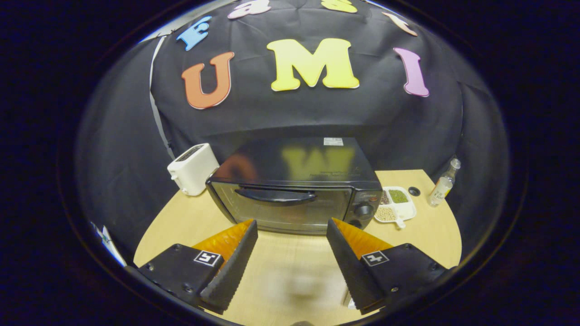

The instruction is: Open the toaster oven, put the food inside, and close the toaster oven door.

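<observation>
Hovering gripper (292, 226) with fingers spread wide and empty, black toaster oven (294, 185) just beyond, door handle (275, 195) closed, white toaster (192, 168) far left, divided dish (395, 204) right

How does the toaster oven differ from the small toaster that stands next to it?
The toaster oven is black and wide; the toaster is white and much smaller. The oven has a front door with a handle, shut now; the toaster has slots on top. Both stand on the table, beyond the open gripper.
</observation>
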`<action>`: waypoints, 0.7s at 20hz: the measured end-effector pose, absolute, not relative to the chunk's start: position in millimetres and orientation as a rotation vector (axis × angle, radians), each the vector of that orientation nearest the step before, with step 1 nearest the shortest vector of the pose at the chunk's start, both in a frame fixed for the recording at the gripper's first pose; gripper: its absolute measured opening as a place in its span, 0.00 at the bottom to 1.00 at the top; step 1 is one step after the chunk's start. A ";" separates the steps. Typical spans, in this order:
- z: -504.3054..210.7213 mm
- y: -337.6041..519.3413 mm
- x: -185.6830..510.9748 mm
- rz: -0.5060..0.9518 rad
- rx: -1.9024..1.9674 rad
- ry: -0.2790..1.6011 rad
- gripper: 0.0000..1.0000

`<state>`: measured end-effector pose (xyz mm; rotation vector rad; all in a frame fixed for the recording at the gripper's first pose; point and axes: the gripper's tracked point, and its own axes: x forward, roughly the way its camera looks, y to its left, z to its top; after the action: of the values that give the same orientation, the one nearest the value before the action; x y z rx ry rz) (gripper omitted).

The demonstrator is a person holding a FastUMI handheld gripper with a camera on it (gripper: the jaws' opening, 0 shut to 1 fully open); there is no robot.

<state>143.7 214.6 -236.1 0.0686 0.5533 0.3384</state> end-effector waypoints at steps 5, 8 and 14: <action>-171.6 144.9 126.8 0.252 0.102 0.441 0.98; -131.3 86.6 112.6 0.166 0.101 0.356 0.98; -73.3 -9.9 67.8 0.027 0.050 0.200 0.98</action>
<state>67.8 -9.9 -73.3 0.0497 0.2004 0.0268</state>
